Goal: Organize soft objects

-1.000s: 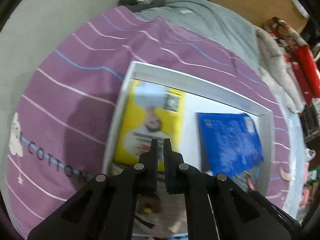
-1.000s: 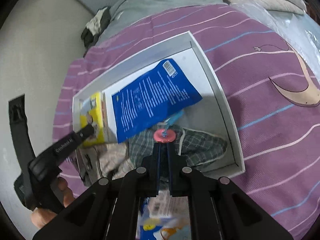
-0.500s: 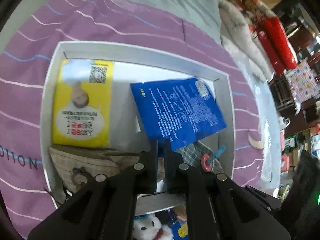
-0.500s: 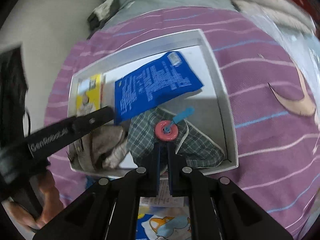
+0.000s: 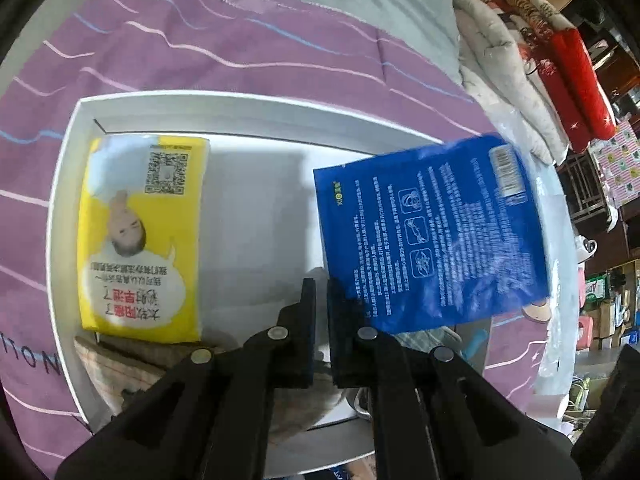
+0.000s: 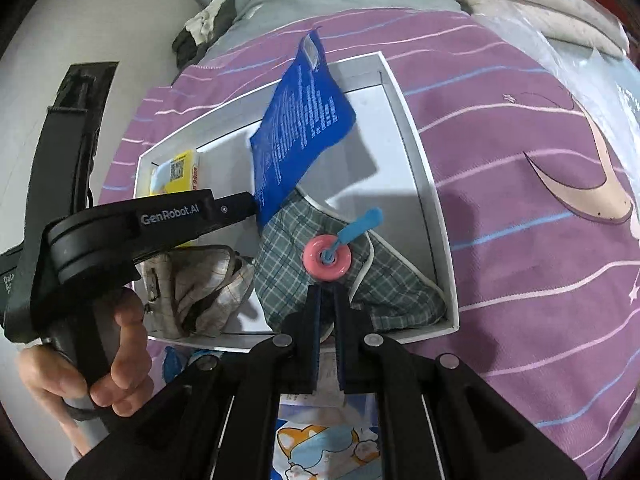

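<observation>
My left gripper (image 5: pixel 321 288) is shut on the lower corner of a blue flat packet (image 5: pixel 432 236) and holds it lifted above the white tray (image 5: pixel 64 184); the lifted packet (image 6: pixel 300 128) and left gripper (image 6: pixel 250 206) also show in the right wrist view. A yellow tissue pack (image 5: pixel 140 236) lies in the tray's left side. A beige checked cloth (image 6: pixel 196 284) and a green plaid cloth (image 6: pixel 288 264) lie at the tray's near end. A pink ring with a blue tab (image 6: pixel 327 258) rests on the plaid cloth. My right gripper (image 6: pixel 327 300) is shut and empty just before it.
The tray (image 6: pixel 424 184) sits on a purple striped bedspread (image 6: pixel 520 200). Folded grey and red blankets (image 5: pixel 540 60) lie at the far right. A cartoon-printed packet (image 6: pixel 320 448) lies below the tray's near edge. A dark garment (image 6: pixel 204 24) lies at the far bed corner.
My left gripper has closed on the blue packet's corner and lifted it off the tray floor, tilting it upright. My right gripper has stayed shut near the pink ring.
</observation>
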`<state>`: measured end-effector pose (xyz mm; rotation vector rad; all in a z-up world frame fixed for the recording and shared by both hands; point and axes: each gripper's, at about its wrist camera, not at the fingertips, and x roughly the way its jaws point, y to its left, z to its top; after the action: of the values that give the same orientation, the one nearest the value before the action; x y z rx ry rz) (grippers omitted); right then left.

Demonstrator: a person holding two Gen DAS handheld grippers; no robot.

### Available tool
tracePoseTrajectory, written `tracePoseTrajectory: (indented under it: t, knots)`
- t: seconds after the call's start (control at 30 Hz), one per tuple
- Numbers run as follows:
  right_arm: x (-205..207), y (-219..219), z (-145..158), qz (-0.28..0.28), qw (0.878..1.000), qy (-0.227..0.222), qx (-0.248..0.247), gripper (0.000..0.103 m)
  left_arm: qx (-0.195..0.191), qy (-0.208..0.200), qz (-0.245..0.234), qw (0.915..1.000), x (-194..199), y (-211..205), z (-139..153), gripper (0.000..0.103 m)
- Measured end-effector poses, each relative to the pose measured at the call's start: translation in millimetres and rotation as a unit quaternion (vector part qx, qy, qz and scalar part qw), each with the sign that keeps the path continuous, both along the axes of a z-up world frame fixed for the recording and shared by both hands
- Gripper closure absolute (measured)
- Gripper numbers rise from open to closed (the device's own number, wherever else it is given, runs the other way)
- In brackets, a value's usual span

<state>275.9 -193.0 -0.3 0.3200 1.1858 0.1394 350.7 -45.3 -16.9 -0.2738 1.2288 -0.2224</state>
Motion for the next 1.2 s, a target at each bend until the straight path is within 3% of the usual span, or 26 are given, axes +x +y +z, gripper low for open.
tracePoseTrajectory:
  t: [0.23, 0.37, 0.57, 0.63, 0.7, 0.77, 0.9, 1.1, 1.2]
  knots:
    - [-10, -26, 6, -0.043, 0.999, -0.002, 0.0, 0.098, -0.038, -0.025, 0.031, 0.9985, -11, 21, 20, 0.095]
    - [-17, -33, 7, -0.045, 0.999, -0.001, 0.007, 0.098, -0.055, -0.038, -0.004, 0.9977, -18, 13, 38, 0.095]
    - [-10, -32, 15, -0.035, 0.99, -0.065, 0.121, 0.098, -0.066, -0.019, -0.064, 0.9956, 1, -28, 35, 0.095]
    - [0, -26, -3, -0.021, 0.986, -0.048, 0.16, 0.098, -0.069, 0.005, -0.077, 0.9947, 8, -35, 26, 0.095]
    - [9, -17, -26, -0.004, 0.985, 0.013, 0.17, 0.102, -0.052, 0.025, -0.081, 0.995, 18, -43, 14, 0.095]
    - [10, -16, -34, 0.013, 0.978, 0.024, 0.205, 0.102, -0.03, 0.041, -0.079, 0.9956, 26, -50, 1, 0.095]
    - [6, -21, -28, 0.011, 0.982, 0.026, 0.189, 0.102, -0.003, 0.045, -0.085, 0.9954, 36, -60, -5, 0.095]
    - [1, -19, -22, 0.01, 0.986, 0.024, 0.164, 0.102, 0.036, 0.005, -0.071, 0.9968, 55, -68, 2, 0.095]
    - [1, -18, -22, 0.01, 0.986, 0.024, 0.162, 0.102, 0.025, 0.005, -0.064, 0.9976, 55, -58, 2, 0.095]
